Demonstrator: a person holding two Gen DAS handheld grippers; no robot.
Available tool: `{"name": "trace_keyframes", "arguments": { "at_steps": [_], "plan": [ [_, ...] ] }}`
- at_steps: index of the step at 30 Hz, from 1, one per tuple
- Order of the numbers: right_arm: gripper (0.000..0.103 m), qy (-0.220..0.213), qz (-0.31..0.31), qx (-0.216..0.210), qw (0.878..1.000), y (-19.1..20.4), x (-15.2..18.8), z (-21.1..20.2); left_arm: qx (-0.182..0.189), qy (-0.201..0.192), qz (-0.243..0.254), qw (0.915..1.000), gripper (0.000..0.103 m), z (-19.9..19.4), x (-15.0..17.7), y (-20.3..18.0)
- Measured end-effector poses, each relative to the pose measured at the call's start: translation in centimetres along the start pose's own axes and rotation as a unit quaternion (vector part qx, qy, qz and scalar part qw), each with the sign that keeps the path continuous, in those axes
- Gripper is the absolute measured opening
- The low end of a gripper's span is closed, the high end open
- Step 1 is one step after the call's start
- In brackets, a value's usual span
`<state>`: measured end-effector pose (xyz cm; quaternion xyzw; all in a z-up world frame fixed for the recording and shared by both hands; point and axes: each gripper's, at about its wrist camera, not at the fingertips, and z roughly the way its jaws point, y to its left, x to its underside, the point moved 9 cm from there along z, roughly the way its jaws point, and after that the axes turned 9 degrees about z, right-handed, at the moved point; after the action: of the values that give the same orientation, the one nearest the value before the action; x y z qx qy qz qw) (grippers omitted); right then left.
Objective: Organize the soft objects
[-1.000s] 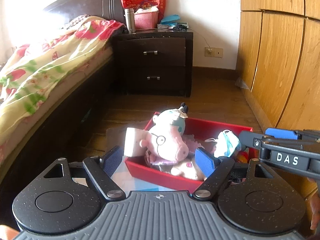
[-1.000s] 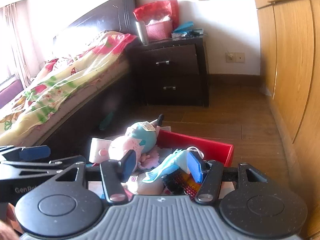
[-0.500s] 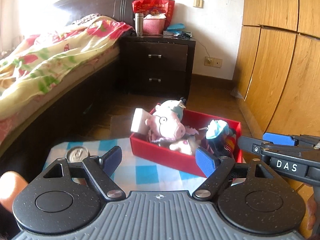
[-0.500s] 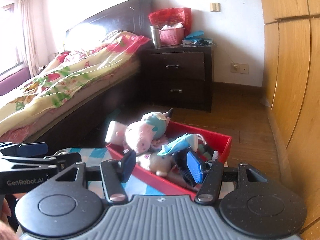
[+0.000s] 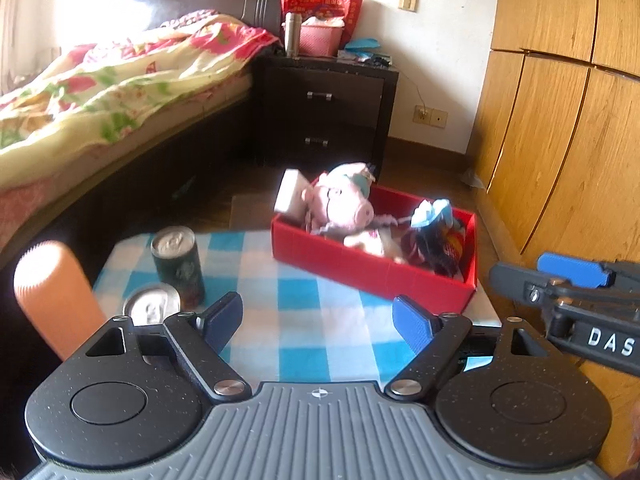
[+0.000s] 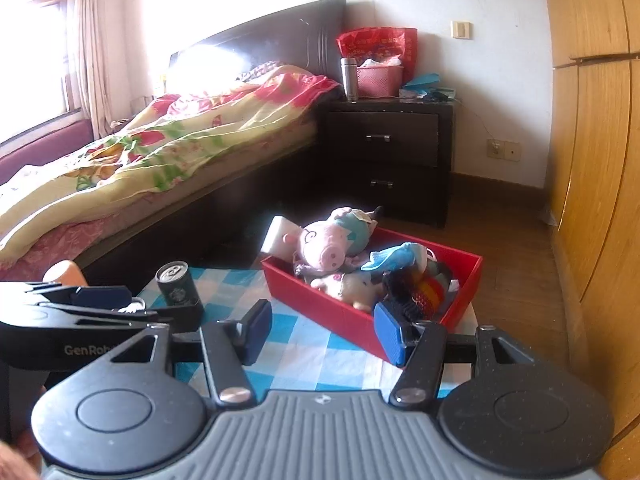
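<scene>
A red box (image 5: 372, 270) (image 6: 320, 304) sits at the far right of a small table with a blue-and-white checked cloth (image 5: 304, 312) (image 6: 312, 356). It holds a pink pig plush (image 5: 344, 204) (image 6: 324, 242), a light-blue soft toy (image 5: 432, 210) (image 6: 396, 256), a smaller pale plush (image 6: 352, 286) and dark knitted things (image 6: 420, 288). My left gripper (image 5: 318, 318) hangs open over the cloth, short of the box, nothing between its fingers. My right gripper (image 6: 324, 330) is open too, its right fingertip in front of the box's near wall, holding nothing.
Two drink cans (image 5: 180, 264) (image 5: 152, 306) and an orange cylinder (image 5: 52, 296) stand at the table's left. A bed (image 5: 100, 92) lies to the left, a dark nightstand (image 5: 328, 112) behind, wooden wardrobe doors (image 5: 560, 120) on the right.
Both grippers have drawn back from the red box. It now looks farther off, and the checked cloth, the cans and the orange cylinder have come into view.
</scene>
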<state>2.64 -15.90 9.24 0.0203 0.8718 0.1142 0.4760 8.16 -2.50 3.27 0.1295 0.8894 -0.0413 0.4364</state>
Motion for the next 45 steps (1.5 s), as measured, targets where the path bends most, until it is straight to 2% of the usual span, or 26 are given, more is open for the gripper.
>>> {"name": "trace_keyframes", "arguments": {
  "at_steps": [6, 11, 45],
  "plan": [
    [0.035, -0.014, -0.033, 0.016, 0.999, 0.9, 0.5, -0.3, -0.006, 0.010, -0.020, 0.9997, 0.080, -0.3, 1.6, 0.5],
    [0.035, -0.005, -0.037, 0.020, 0.999, 1.4, 1.3, 0.4, -0.009, 0.011, -0.025, 0.9996, 0.080, -0.2, 1.7, 0.7],
    [0.035, -0.007, -0.035, 0.008, 0.999, 2.8, 1.9, 0.8, -0.039, 0.023, -0.045, 0.9980, 0.081, 0.6, 2.2, 1.4]
  ]
}}
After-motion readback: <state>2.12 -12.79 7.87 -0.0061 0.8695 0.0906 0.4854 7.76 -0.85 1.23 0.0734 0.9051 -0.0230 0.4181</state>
